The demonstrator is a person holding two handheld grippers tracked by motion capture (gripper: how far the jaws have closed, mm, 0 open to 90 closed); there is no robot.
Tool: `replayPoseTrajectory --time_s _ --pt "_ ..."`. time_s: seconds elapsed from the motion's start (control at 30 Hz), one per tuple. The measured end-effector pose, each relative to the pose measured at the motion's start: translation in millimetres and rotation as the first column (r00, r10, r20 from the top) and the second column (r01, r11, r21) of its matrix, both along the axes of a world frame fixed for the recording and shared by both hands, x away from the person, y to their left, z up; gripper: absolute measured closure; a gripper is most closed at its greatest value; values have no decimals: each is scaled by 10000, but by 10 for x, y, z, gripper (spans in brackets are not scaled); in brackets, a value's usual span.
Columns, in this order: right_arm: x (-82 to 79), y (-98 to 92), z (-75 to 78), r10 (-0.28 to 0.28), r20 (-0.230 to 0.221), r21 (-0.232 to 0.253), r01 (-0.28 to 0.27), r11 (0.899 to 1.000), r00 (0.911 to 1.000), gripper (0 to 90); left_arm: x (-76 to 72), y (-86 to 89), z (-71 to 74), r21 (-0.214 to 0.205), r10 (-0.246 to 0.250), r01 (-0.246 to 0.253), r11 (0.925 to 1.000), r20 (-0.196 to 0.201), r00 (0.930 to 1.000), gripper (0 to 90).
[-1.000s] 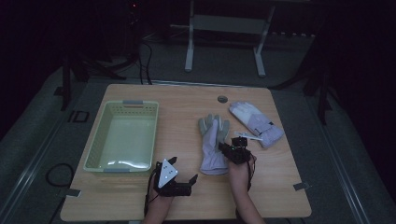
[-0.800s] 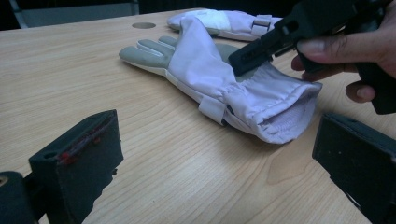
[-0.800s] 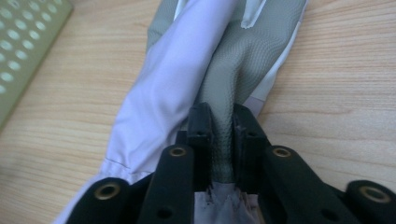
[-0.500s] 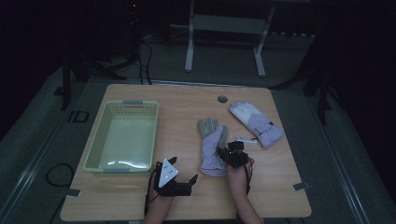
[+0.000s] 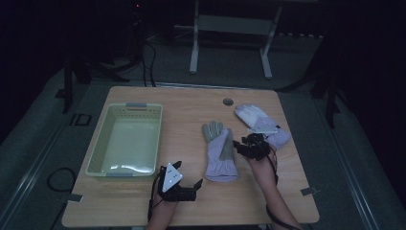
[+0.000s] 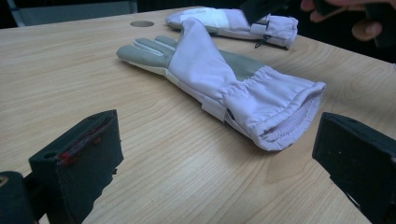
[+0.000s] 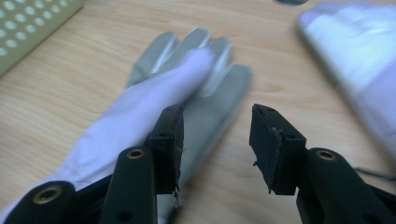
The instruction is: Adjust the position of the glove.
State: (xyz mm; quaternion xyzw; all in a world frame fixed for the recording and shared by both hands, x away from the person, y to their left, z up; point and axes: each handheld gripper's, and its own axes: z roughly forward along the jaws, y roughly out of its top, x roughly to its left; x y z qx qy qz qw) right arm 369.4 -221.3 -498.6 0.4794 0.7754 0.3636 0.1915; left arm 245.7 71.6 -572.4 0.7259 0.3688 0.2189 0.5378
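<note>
A pale wooden worktop (image 5: 191, 201) stands in a dim room, lit from above. At its left side sits a light green plastic basket (image 5: 99, 146) with perforated walls. Near the middle lies a lavender glove (image 5: 219, 152) with a grey palm, folded partly over itself, fingertips away from the person and elastic cuff toward the near edge; it rests flat on the wood, free of any grip. A second, paler glove (image 5: 261, 123) lies well apart toward the far right corner, angled across the wood, close to a small round grommet (image 5: 228, 101).

The right gripper (image 5: 241, 146) hovers just beside the lavender glove's right edge. In the right gripper view its fingers (image 7: 171, 140) stand partly apart, having just been opening, with the glove beneath and beyond them but nothing pressed between the pads. The left gripper (image 5: 197, 184) rests low near the front edge, right of the basket, pointing toward the glove's cuff; in the left gripper view its fingers (image 6: 79, 163) are spread wide, with bare wood between them.
</note>
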Motion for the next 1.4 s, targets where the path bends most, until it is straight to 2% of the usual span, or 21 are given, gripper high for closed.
replayPoseTrajectory --time_s 0.07,0.37,0.47,0.57,0.67,0.73,0.8,0.9,1.03,1.1,1.17,1.33,1.4 --pt "47 -106 55 199 35 81 -200 9998 9998 548 1 0 0 -31 13 -13 10000 -18 10000 16" --pt "294 -605 292 477 556 -344 -458 9984 9973 568 2 -6 0 8 -13 13 10000 -30 10000 16" --pt "396 -732 325 423 465 -255 -412 9988 9980 549 4 -1 0 -26 16 -16 10000 -53 10000 16" --pt "515 -822 338 458 346 -492 -441 9978 9984 529 5 2 0 -41 18 -19 10000 -67 10000 16" --pt "614 -896 311 399 181 -660 -386 9971 9990 528 3 0 0 -29 12 -12 10000 -49 10000 16" --pt "671 -949 279 386 1 -571 -385 9976 9993 518 3 0 0 -33 15 -15 10000 -47 10000 16" --pt "726 -977 241 274 -91 -744 -280 9968 9996 516 4 2 0 -42 21 -21 10000 -55 10000 17" --pt "783 -996 213 273 -83 -771 -279 9966 9996 521 3 2 0 -48 27 -27 10000 -51 10000 17" --pt "994 -1039 150 392 -156 -832 -404 9957 9991 513 3 5 -1 -111 76 -77 9999 -58 10000 17" --pt "1072 -1049 118 265 -294 -933 -291 9952 9992 505 5 8 -2 -165 83 -84 9998 -79 9999 16" --pt "1135 -1053 83 251 -382 -1013 -289 9944 9990 464 4 9 -2 -174 97 -98 9998 -66 9999 16" --pt "1263 -1100 -66 165 -860 -1143 -263 9931 9962 465 1 9 -3 -184 109 -109 9998 -28 9999 16" --pt "1295 -1121 -154 49 -1138 -1393 -208 9900 9935 486 1 11 -3 -190 115 -116 9998 -40 9999 17"
